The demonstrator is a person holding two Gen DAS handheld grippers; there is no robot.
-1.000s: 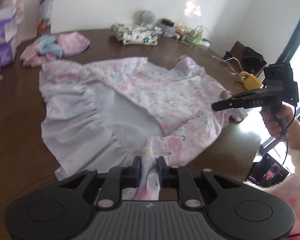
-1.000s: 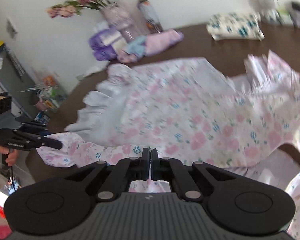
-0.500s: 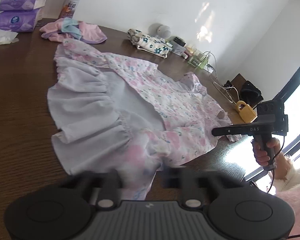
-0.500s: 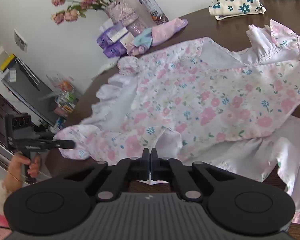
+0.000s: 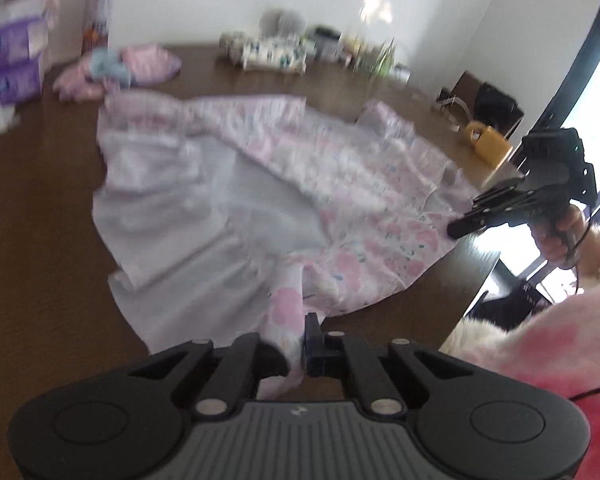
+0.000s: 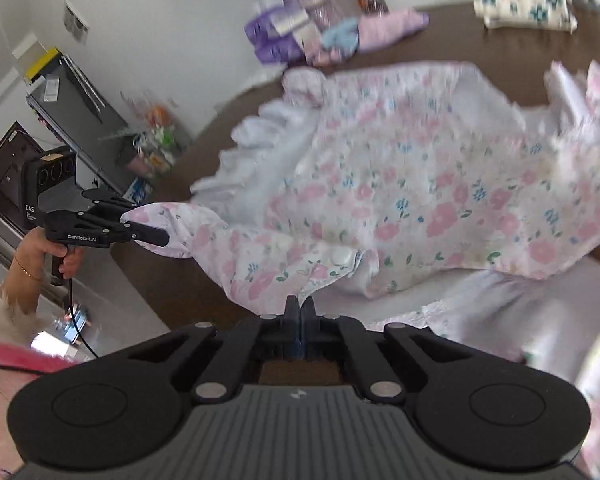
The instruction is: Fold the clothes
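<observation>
A floral dress (image 5: 340, 184) with a pale lilac lining lies spread across the dark wooden surface (image 5: 40, 248), its near hem reaching the surface's front edge. The left hand-held gripper (image 5: 296, 344) sits at that near edge with a strip of the floral cloth drawn up between its fingers; the jaws are closed down on the cloth, which fills the narrow gap left between them. In the right wrist view the same gripper (image 6: 148, 234) appears at the left, pinching a sleeve-like end of the dress off the surface's edge. The right hand-held gripper (image 6: 300, 312) has its jaws pressed together on a scalloped fold of the dress's near edge; in the left wrist view it (image 5: 460, 228) touches the cloth at the right-hand edge of the surface, held by a hand (image 5: 556, 236) in a fluffy cuff. Toward the far edge lie a folded floral cloth (image 6: 524, 6), a pink and blue bundle (image 6: 376, 32) and purple packs (image 6: 276, 32). Both views are blurred.
</observation>
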